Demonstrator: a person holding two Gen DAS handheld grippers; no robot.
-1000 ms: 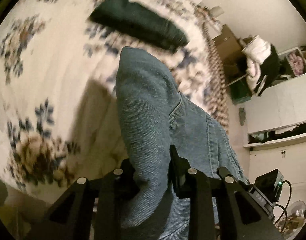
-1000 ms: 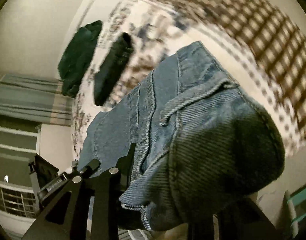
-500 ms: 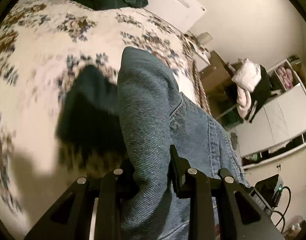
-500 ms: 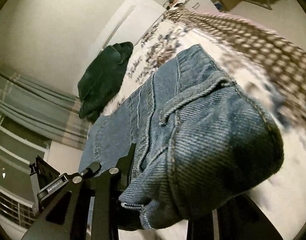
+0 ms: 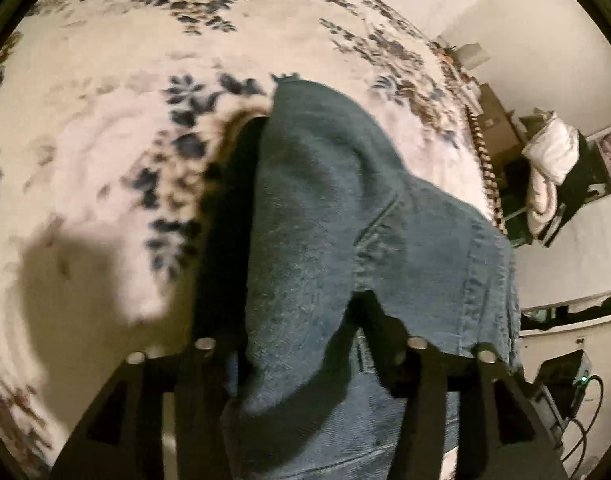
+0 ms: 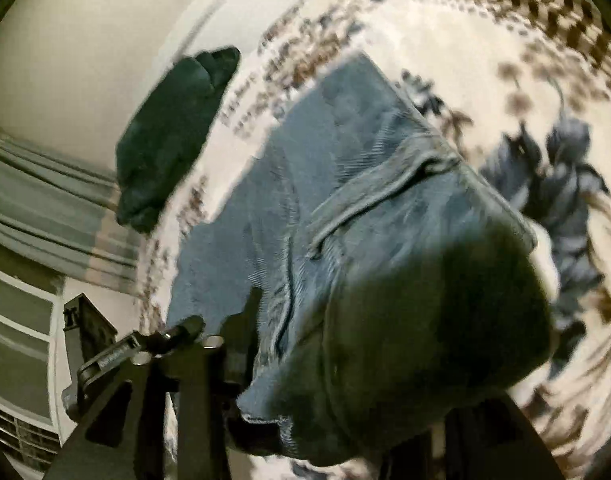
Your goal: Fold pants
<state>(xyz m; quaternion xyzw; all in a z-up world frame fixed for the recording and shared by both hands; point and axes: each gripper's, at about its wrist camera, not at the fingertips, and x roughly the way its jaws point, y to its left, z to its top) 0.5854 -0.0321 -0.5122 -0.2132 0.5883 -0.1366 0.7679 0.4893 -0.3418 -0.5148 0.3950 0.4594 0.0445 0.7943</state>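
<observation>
— Where are the jeans (image 5: 329,216)?

— On the bed (image 5: 105,168), over the flowered bedspread, bunched between both pairs of tongs. A dark green garment (image 6: 173,136) lies further up by the wall.

— And the left tongs (image 5: 301,320)?

— Opening. The denim is still draped between the fingers, but the pads look to be coming off it.

— The right tongs (image 6: 345,360)?

— Opening too — a thick fold of the jeans sits between them and hides the far finger, so whether it still touches the cloth, I can't tell.
</observation>
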